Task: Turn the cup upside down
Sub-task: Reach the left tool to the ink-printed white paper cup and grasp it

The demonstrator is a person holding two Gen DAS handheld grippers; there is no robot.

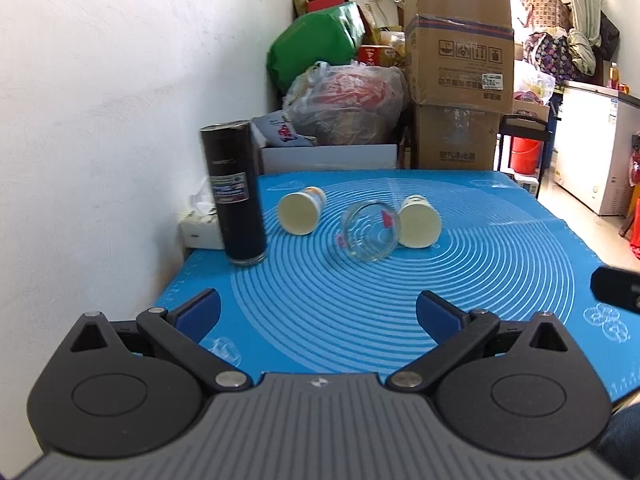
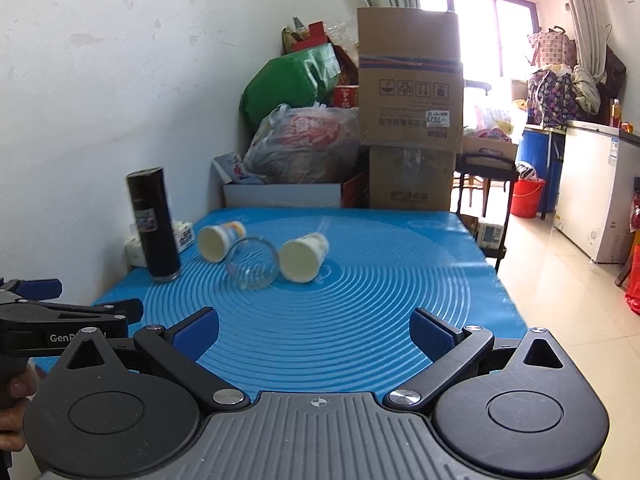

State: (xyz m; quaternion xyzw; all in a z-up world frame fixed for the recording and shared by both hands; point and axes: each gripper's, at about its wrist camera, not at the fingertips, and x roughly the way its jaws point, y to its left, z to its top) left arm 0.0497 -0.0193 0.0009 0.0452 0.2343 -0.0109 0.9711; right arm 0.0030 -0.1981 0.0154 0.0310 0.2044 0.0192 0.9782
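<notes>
**Still short of the cups, both grippers spread wide**

The left gripper [image 1: 318, 312] and right gripper [image 2: 314, 330] hold nothing, fingers apart, over the blue mat [image 1: 500, 264]. Ahead lie three cups on their sides, mouths toward the cameras: a glass cup [image 1: 370, 234] between two paper cups [image 1: 300, 213] [image 1: 420, 222], all seemingly empty. The glass cup sits nearest, ahead of the left gripper. A black flask [image 1: 236, 192] stands upright at left.

On the table [image 1: 500, 248], mid-frame, a glass cup [image 1: 370, 232] lies on its side between two tipped paper cups [image 1: 300, 212], with a tall flask [image 1: 236, 196] standing at left.
</notes>
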